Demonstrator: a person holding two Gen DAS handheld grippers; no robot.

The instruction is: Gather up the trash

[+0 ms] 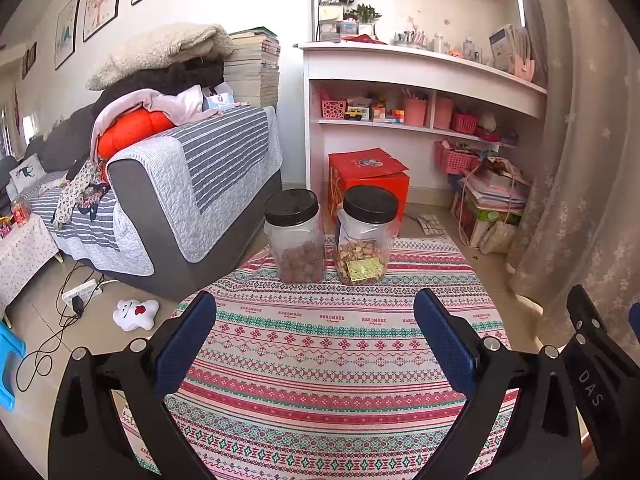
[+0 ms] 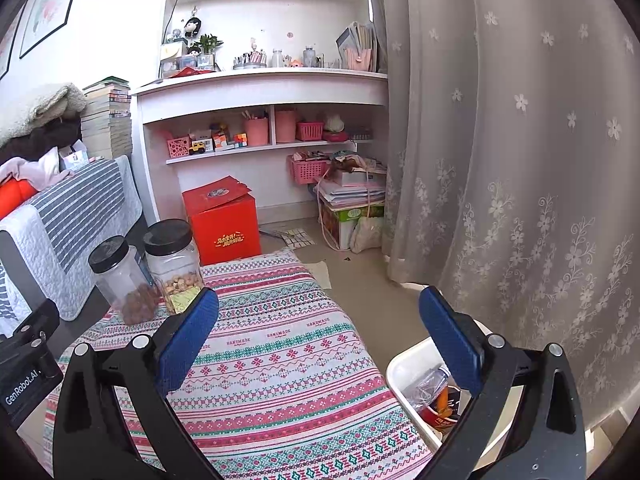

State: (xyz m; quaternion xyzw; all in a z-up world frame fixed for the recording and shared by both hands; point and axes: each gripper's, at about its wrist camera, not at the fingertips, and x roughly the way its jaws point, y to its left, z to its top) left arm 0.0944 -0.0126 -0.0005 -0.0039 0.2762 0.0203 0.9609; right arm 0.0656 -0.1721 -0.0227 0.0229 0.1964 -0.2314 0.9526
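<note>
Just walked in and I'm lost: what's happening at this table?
A person is collecting trash with a tool in each hand. Both the left tool and the right tool are open and empty above the patterned tablecloth. Two jars stand at the far end. A white bin beside the table already holds wrappers.

striped patterned tablecloth [image 1: 320,360], red box [image 1: 372,184], black-lidded jars [image 1: 294,236]

The right gripper [image 2: 318,326] hides much of the white bin's [image 2: 404,364] trash.
</note>
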